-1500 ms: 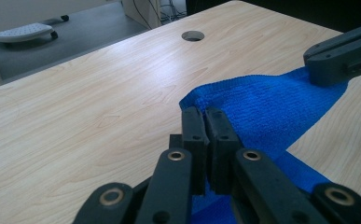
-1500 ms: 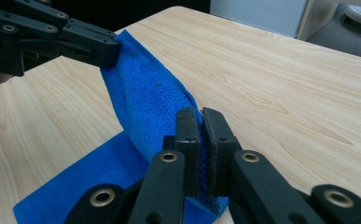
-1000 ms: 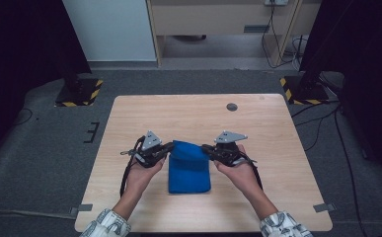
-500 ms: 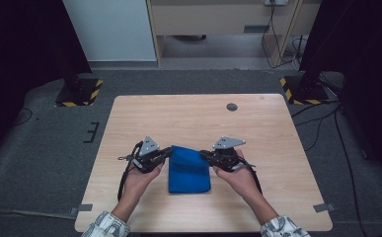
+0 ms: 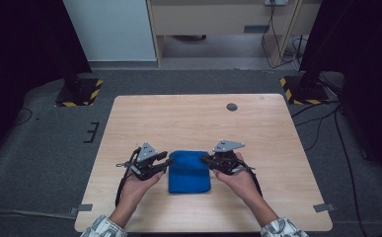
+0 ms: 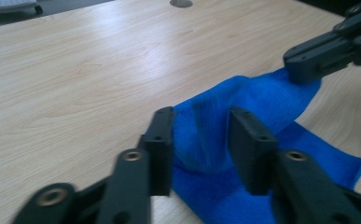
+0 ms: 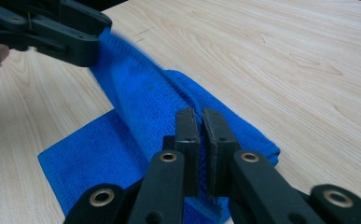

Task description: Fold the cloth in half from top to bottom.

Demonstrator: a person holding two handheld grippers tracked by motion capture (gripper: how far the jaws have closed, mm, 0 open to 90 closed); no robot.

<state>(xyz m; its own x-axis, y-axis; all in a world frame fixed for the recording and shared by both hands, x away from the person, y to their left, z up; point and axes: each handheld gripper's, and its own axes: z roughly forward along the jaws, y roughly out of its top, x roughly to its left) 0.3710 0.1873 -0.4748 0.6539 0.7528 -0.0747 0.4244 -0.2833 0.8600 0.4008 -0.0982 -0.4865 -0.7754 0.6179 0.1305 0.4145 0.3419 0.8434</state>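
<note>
Clearly the work is folding the blue cloth point(image 5: 189, 171) on the wooden table point(image 5: 129, 118), and the fold is being laid down now. The left gripper point(image 6: 201, 140) has just been opening: its jaws stand apart with a raised ridge of cloth loose between them, the pads no longer pressing on it. The right gripper point(image 7: 200, 140) has its jaws pinched tight on the cloth's edge, directly ahead of its own camera, and from there the lifted fold runs away toward the other gripper point(image 7: 82, 44). Under the fold, the lower layer lies flat on the table just beneath both sets of jaws.

To finish this well, I would judge the left hand should draw straight back, away from the cloth, without snagging the ridge, so the layer drops flat. The right side should lower its edge until it meets the layer below before letting go, keeping the two edges lined up. A sideways tug from either hand would likely skew the fold or drag the whole cloth across the table
</note>
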